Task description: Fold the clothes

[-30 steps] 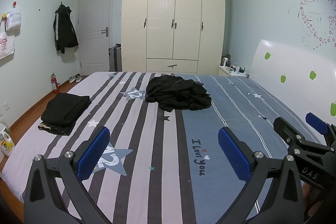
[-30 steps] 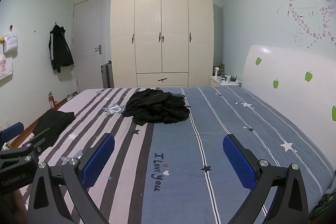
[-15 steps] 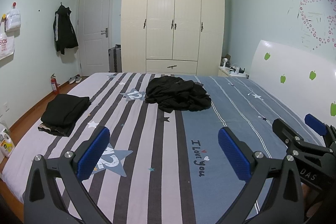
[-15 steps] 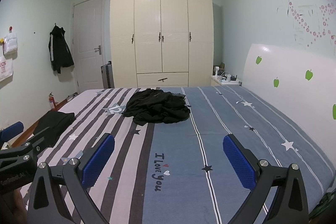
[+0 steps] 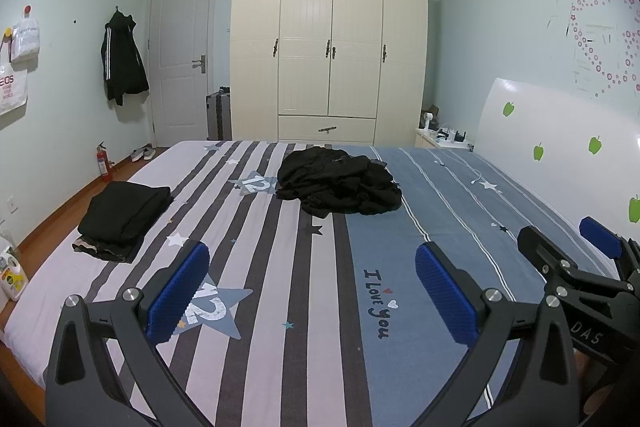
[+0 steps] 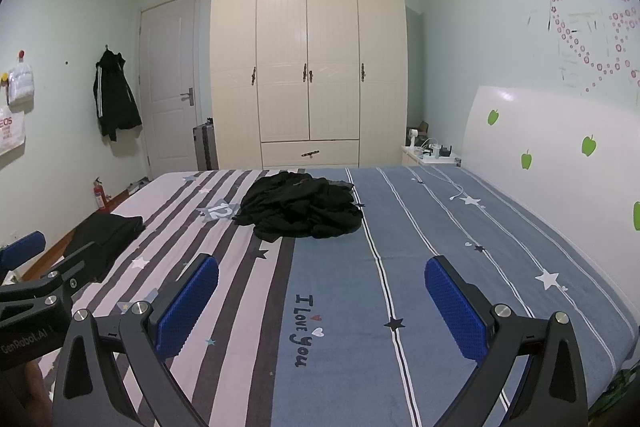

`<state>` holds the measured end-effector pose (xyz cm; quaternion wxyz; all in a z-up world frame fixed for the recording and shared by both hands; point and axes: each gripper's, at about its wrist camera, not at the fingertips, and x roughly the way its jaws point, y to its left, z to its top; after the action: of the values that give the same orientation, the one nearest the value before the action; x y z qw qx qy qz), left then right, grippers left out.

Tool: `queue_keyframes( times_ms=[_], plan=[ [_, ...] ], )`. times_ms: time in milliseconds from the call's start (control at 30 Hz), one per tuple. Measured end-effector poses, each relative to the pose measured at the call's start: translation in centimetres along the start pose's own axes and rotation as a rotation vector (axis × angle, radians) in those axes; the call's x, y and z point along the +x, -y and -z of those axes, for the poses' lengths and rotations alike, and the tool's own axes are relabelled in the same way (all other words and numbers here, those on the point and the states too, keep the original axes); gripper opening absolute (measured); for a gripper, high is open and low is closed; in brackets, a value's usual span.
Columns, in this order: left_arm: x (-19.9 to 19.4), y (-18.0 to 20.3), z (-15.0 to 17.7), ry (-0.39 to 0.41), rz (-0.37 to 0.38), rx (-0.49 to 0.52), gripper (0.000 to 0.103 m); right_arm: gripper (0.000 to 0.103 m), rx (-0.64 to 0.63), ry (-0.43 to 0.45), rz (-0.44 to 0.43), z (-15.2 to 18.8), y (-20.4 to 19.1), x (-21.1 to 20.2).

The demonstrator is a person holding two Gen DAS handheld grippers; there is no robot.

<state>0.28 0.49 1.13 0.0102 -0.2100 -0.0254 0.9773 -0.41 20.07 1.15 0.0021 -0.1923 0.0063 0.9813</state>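
Two grippers: left gripper (image 5: 312, 293) and right gripper (image 6: 322, 297) wide apart, empty.
Heap: crumpled black clothes (image 5: 340, 185) (no clear axis).
Stack: folded black garments (image 5: 124, 215), long axis toward wardrobe (image 5: 328, 43).

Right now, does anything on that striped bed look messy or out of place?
Yes: a crumpled heap of black clothing lies unfolded near the middle of the striped bedspread, unlike the neatly folded black stack by the bed's left edge. A white cable also trails across the blue side. Both grippers are open and empty.
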Motion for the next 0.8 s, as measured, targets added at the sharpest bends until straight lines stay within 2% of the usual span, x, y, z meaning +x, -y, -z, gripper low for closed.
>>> queue_keyframes(
  times_ms=[167, 233, 333, 433, 533, 667, 800],
  plan=[
    [0.1, -0.1, 0.1, 0.004, 0.018, -0.001, 0.102, 0.102, -0.002, 0.002, 0.001, 0.0, -0.1, 0.0],
    [0.1, -0.2, 0.2, 0.012, 0.048, -0.001, 0.102, 0.102, -0.001, 0.004, -0.001, 0.1, -0.1, 0.1],
    [0.7, -0.6, 1.0, 0.032, 0.027, 0.004, 0.102, 0.102, 0.010, 0.012, -0.018, 0.4, 0.2, 0.3],
    [2.8, -1.3, 2.6, 0.009, 0.016, 0.021, 0.102, 0.102, 0.001, 0.008, -0.015, 1.5, 0.5, 1.5],
    [7.6, -2.9, 5.8, -0.075, 0.025, 0.014, 0.102, 0.102, -0.022, -0.036, -0.008, 3.7, 0.6, 4.6],
    [16.1, -5.3, 9.7, -0.154, 0.051, -0.024, 0.102, 0.102, -0.020, -0.128, -0.010, 8.0, 0.8, 12.5],
    [26.8, -6.7, 11.3, -0.108, 0.055, 0.001, 0.100, 0.102, -0.039, -0.154, -0.002, 11.6, 0.5, 23.6]
  ],
)
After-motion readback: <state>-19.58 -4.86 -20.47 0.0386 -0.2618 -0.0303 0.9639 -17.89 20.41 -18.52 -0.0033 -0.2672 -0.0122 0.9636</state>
